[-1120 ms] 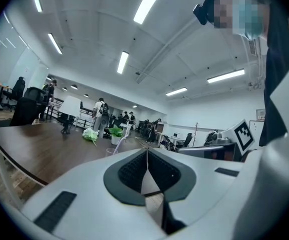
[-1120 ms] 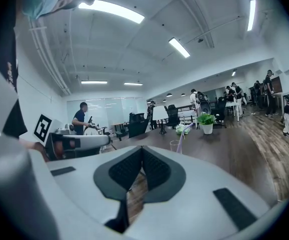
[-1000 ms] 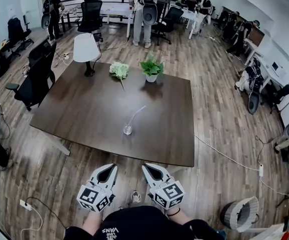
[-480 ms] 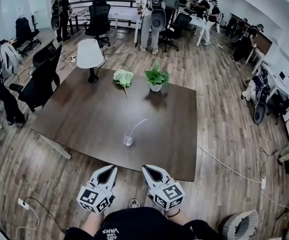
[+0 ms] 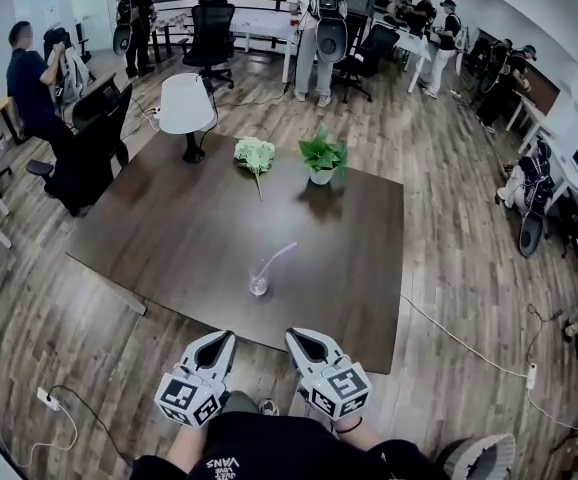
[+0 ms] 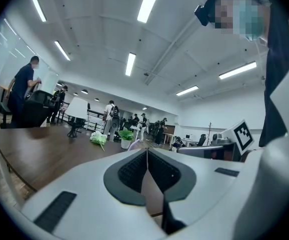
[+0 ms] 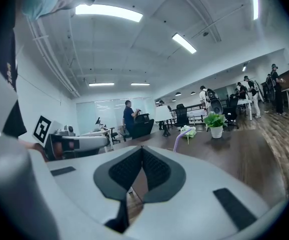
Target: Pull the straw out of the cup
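In the head view a clear cup (image 5: pixel 258 286) stands on the dark wooden table (image 5: pixel 169 238), near its front edge. A pale purple straw (image 5: pixel 279 258) leans out of it up and to the right. Both grippers hang in front of the table's edge, short of the cup. My left gripper (image 5: pixel 226 337) is shut and empty, and so is my right gripper (image 5: pixel 292 335). In the left gripper view the left gripper's (image 6: pixel 147 152) pads meet, with the straw's (image 6: pixel 133 143) tip just above them. In the right gripper view the straw (image 7: pixel 179 139) rises beyond the shut right gripper (image 7: pixel 142 148).
At the table's far side stand a white lamp (image 5: pixel 186 103), a bunch of white flowers (image 5: pixel 255 153) and a potted green plant (image 5: pixel 321 158). A black office chair (image 5: pixel 89 158) stands at the table's left. Several people stand in the background. A cable (image 5: pixel 59 408) lies on the floor.
The table and the cup have come closer to both grippers in the head view. Both grippers stay shut and side by side.
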`<state>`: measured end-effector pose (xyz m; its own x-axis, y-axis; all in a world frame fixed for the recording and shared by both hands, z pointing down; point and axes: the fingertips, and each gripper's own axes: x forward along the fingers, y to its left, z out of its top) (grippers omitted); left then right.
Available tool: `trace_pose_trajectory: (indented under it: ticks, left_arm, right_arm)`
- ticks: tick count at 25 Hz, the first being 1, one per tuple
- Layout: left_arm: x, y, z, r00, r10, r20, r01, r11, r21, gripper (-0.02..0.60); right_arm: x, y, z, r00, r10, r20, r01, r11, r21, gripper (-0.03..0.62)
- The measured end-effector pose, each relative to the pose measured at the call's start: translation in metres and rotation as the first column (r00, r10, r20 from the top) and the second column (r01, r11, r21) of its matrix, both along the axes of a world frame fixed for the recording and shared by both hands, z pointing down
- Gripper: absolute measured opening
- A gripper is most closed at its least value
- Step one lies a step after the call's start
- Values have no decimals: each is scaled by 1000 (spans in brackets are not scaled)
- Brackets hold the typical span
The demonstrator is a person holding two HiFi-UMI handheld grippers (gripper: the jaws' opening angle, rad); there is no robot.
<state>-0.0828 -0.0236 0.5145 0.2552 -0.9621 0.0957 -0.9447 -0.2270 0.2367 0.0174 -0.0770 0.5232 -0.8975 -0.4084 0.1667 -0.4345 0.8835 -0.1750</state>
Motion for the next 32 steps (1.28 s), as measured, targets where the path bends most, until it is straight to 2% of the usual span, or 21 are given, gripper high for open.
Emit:
trace_pose_trajectory:
  ticks: [7,22,32]
  left_arm:
    - [-5,-19,0,1000,5,5,-5,1000,-3,18]
    - [-31,-78,-4,996,86,6,-86,996,-3,18]
    - [-50,-119,-3,987,163,-8,-163,987,0,18]
  right_arm:
    - [-7,-16,0,1000,2,3,-2,1000,-7,17]
    - [-37,-65,-4,998,59,0,-59,998,-5,18]
    - [-51,-97,-4,990,141,-10,-141,990,-2,18]
